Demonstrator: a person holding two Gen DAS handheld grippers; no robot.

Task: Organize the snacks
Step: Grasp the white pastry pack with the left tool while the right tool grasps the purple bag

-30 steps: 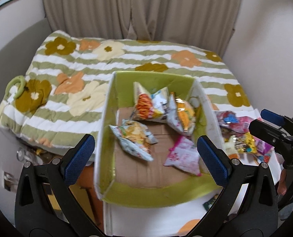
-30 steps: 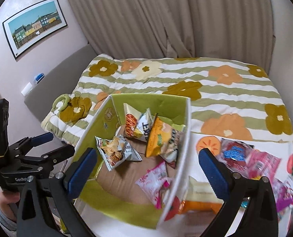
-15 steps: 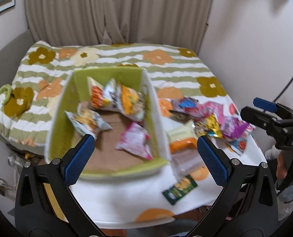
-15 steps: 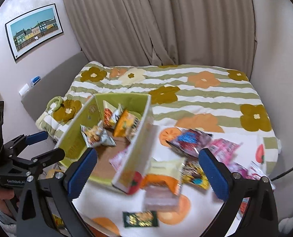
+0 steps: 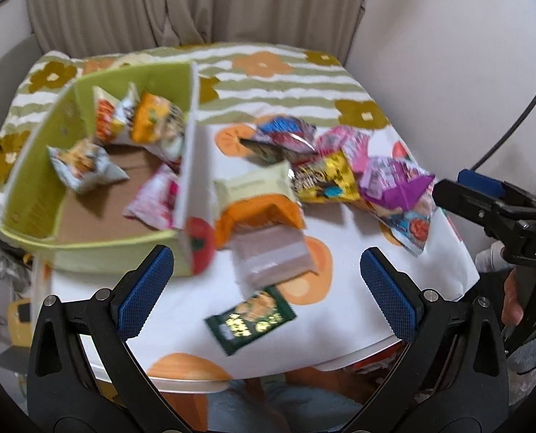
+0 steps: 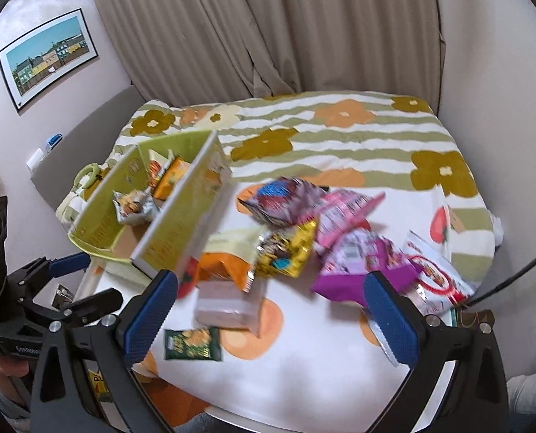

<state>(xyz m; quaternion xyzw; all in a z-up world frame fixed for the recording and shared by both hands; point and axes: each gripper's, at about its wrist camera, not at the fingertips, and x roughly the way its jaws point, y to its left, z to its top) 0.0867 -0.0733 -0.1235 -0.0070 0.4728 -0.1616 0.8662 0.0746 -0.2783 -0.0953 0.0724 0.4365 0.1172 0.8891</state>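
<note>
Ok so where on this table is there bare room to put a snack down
The near right stretch of the tablecloth is bare, between the dark green packet and the table's right edge. Inside the green box, the cardboard floor nearest you is open. The pile of snack bags beside the box is crowded.

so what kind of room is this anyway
Most likely a bedroom in a home: a bed with a flowered, striped quilt fills the back, drawn curtains hang behind it, and a framed picture is on the wall. The snacks lie on a cloth-covered table at its foot.

Beige curtains behind flowered bed
</note>
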